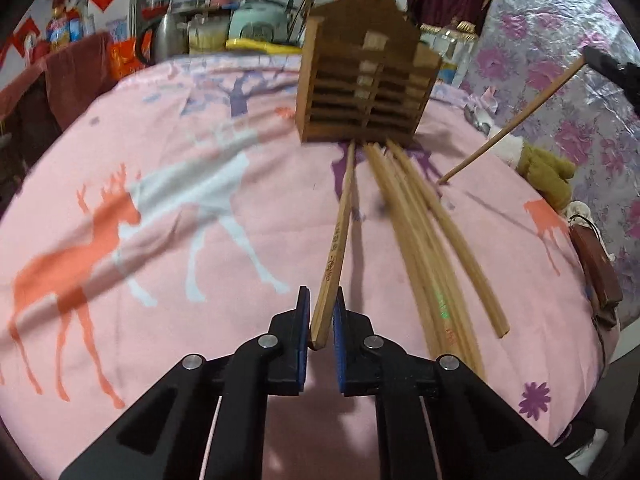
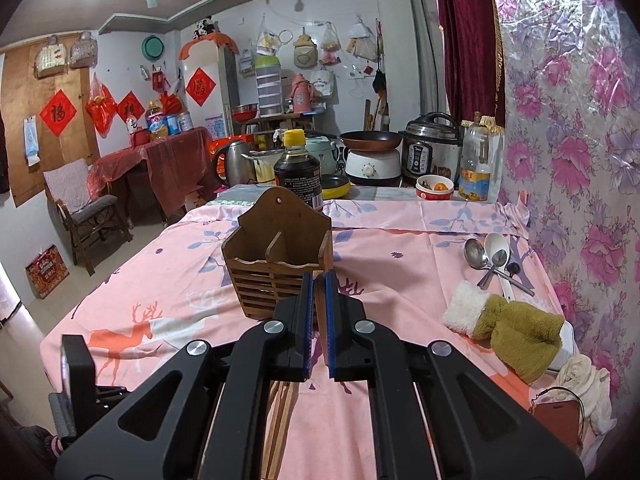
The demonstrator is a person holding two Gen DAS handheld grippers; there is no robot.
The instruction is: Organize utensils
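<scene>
presently, left gripper (image 1: 320,320) is clamped on the end of one chopstick (image 1: 339,232), whose far tip reaches the base of the holder (image 1: 366,92). just right of it, a loose bundle (image 1: 424,240) lies on the pink cloth (image 1: 160,160). further right, right gripper (image 2: 319,320) pinches another chopstick (image 1: 516,120), tilted above the cloth. spoons (image 2: 494,260) lie far right, apart from the holder.

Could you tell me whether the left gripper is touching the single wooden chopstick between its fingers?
Touching. The left wrist view shows the left gripper with both blue pads pressed against the single wooden chopstick, no gap visible.
</scene>
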